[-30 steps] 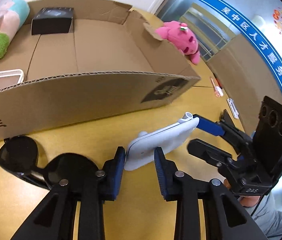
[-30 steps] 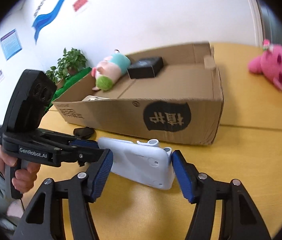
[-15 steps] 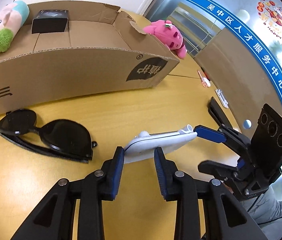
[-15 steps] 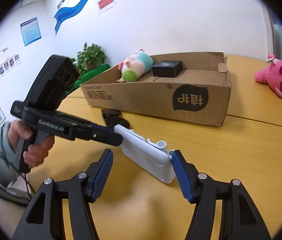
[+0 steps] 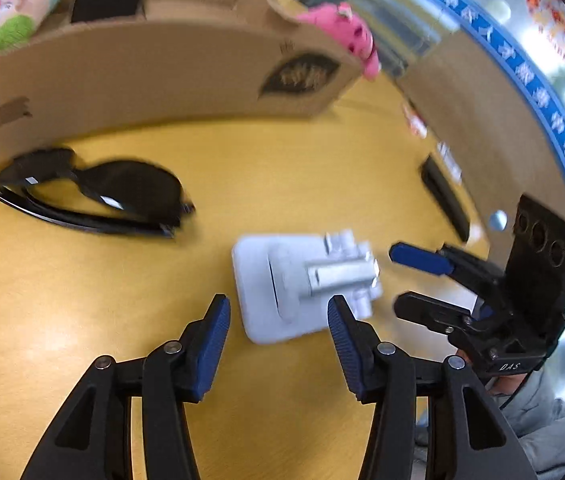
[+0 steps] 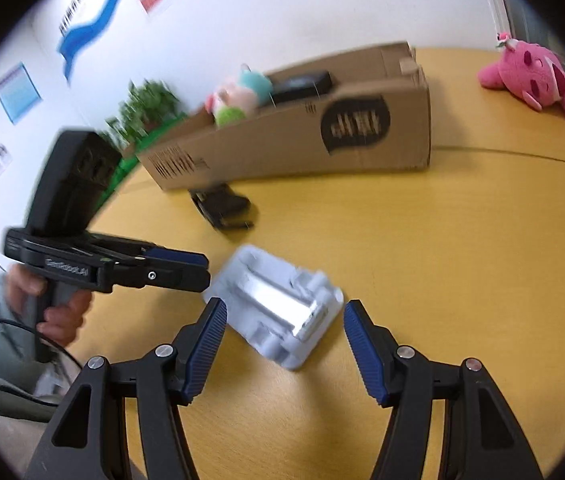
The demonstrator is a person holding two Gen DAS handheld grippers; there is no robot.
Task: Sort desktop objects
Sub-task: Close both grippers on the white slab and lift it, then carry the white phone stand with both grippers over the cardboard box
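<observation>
A white phone stand [image 5: 282,292] [image 6: 278,304] lies flat on the yellow table [image 5: 82,300], its folded arm facing up. My left gripper [image 5: 278,308] [image 6: 198,268] hovers over its near end with the jaws opening; the pads stand clear of the stand's sides. My right gripper [image 6: 284,312] [image 5: 398,278] is open just short of the stand's other end and touches nothing. Black sunglasses [image 5: 122,196] [image 6: 222,204] lie folded between the stand and the cardboard box [image 5: 162,68] [image 6: 282,140].
Inside the box lie a pastel plush toy [image 5: 22,12] [image 6: 242,96] and a small black box [image 5: 108,0]. A pink plush [image 5: 342,36] [image 6: 534,76] lies on the table past the box. A black bar [image 5: 442,196] lies near the table's far right edge.
The left gripper, which was shut on the stand held on edge, has spread its jaws, and the stand now lies flat. Both grippers have drawn back from the box.
</observation>
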